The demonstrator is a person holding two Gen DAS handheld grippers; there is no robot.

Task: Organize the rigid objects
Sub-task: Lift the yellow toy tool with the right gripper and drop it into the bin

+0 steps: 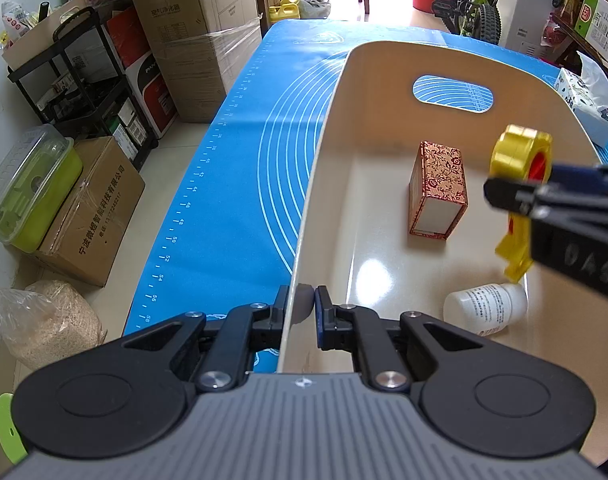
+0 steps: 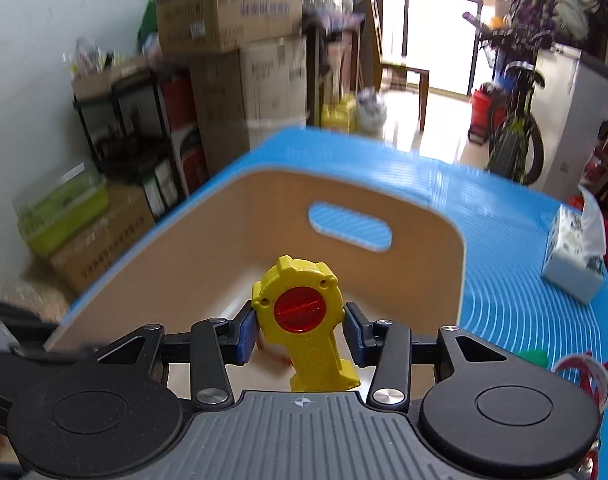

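Yellow toy (image 2: 304, 316) w/ red disc sits clamped in your right gripper (image 2: 301, 330), jaws part-open, pads on both sides of it, above the beige bin (image 2: 444, 264). Your left gripper (image 1: 301, 312) is nearly closed, pinching the bin's near-left wall. Inside the bin: patterned red box (image 1: 438, 192), white bottle (image 1: 486, 308) lying on its side, label print too small to read. Bin sits on the blue mat (image 1: 239, 140) on the counter; ruler nos. 36–58 are legible along the mat edge. Cardboard carton (image 1: 91, 208) on the floor: Chinese text.
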